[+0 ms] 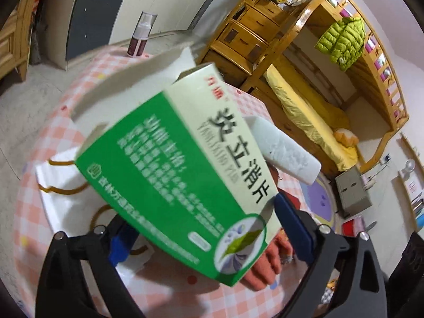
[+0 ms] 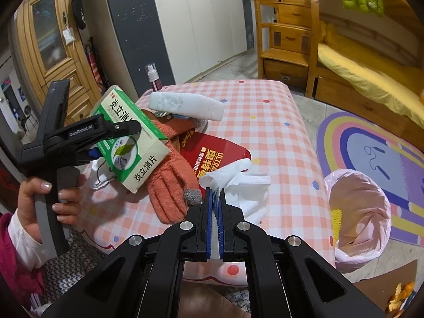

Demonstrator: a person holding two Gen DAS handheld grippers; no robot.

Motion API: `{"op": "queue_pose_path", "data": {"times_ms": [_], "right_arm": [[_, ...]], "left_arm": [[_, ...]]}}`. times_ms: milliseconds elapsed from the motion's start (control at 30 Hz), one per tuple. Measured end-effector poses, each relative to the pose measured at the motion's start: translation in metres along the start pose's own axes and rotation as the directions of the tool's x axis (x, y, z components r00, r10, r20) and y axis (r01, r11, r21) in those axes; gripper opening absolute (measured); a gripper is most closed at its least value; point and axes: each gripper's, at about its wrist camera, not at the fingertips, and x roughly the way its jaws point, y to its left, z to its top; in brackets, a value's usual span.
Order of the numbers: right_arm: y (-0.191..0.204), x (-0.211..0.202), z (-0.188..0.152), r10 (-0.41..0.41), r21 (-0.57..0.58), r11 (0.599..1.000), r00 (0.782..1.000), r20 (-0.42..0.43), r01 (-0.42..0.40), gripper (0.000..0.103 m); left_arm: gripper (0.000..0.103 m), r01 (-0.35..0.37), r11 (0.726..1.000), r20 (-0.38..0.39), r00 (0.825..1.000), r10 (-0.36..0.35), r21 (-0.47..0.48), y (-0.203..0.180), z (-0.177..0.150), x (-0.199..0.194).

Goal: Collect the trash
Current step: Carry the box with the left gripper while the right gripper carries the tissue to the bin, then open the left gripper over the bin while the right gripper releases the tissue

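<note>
Closest to my left camera is a green and white medicine box (image 1: 172, 164), blurred and tilted, filling most of that view. It sits between the two blue pads of the left gripper (image 1: 197, 225), whose tongs are spread wide. The right pad lies against the box's edge, but I cannot tell whether both pads press on it. From the right camera I see the box tipped up above the left end of the table (image 2: 278, 122), its lower corner over an orange glove (image 2: 169, 185), and a hand (image 2: 47, 201) wrapped around the left gripper's grip. The right gripper (image 2: 215, 193) has its tongs pressed almost together, pinching an edge of the crumpled white tissue (image 2: 238, 182) that lies just beside the glove. A red packet (image 2: 212, 153) lies partly under the glove and tissue, with a white foam piece (image 2: 185, 106) beyond it and a spray bottle (image 2: 153, 76) upright at the far edge. On the floor off the table's right end stands a bin lined with a pink bag (image 2: 357, 206), and orange peel (image 2: 400, 296) lies on the floor nearby.
</note>
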Motion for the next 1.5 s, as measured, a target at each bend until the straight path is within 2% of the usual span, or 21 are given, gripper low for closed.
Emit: {"op": "queue_pose_path", "data": {"times_ms": [67, 133, 167, 233, 433, 667, 833, 933, 1133, 1333, 1500], "right_arm": [[0.000, 0.000, 0.000, -0.001, 0.000, 1.000, 1.000, 0.000, 0.001, 0.004], [-0.001, -0.002, -0.001, -0.004, 0.000, 1.000, 1.000, 0.002, 0.004, 0.004], [-0.003, -0.003, -0.001, -0.006, 0.003, 1.000, 1.000, 0.004, 0.006, 0.004], [-0.006, -0.006, -0.002, -0.007, 0.010, 1.000, 1.000, 0.009, 0.007, 0.004], [-0.013, -0.013, -0.003, -0.017, 0.038, 0.999, 0.999, 0.028, 0.015, 0.004], [-0.034, -0.043, 0.002, -0.019, 0.094, 0.996, 0.995, 0.099, 0.010, 0.003], [-0.058, -0.062, 0.002, -0.013, 0.143, 0.990, 0.990, 0.142, -0.007, 0.003], [-0.076, -0.072, 0.000, -0.034, 0.177, 0.984, 0.987, 0.155, 0.006, 0.003], [-0.117, -0.086, -0.013, -0.106, 0.260, 0.964, 0.980, 0.168, 0.060, 0.003], [-0.164, -0.088, -0.031, -0.191, 0.345, 0.929, 0.971, 0.142, 0.132, 0.003], [-0.210, -0.076, -0.047, -0.236, 0.420, 0.890, 0.967, 0.097, 0.175, 0.003]], "left_arm": [[0.081, 0.003, 1.000, 0.015, 1.000, -0.004, 0.013, -0.005, 0.000, -0.002], [0.061, -0.026, 0.998, 0.047, 0.999, 0.023, 0.051, -0.016, -0.005, -0.015], [0.057, -0.029, 0.997, 0.058, 0.998, 0.025, 0.067, -0.019, -0.008, -0.021], [0.041, -0.030, 0.995, 0.083, 0.996, 0.022, 0.096, -0.027, -0.016, -0.039], [0.021, 0.012, 0.990, 0.084, 0.996, -0.024, 0.143, -0.044, -0.030, -0.066], [0.020, 0.005, 0.953, 0.152, 0.987, -0.054, 0.302, -0.095, -0.045, -0.114], [0.020, 0.008, 0.922, 0.152, 0.986, -0.072, 0.387, -0.129, -0.051, -0.122], [0.020, 0.003, 0.890, 0.146, 0.986, -0.079, 0.456, -0.154, -0.055, -0.115], [0.020, 0.050, 0.831, 0.072, 0.992, -0.108, 0.555, -0.209, -0.060, -0.072], [0.020, 0.119, 0.783, -0.028, 0.991, -0.129, 0.611, -0.258, -0.063, -0.007], [0.021, 0.154, 0.748, -0.106, 0.988, -0.112, 0.646, -0.292, -0.072, 0.056]]}}
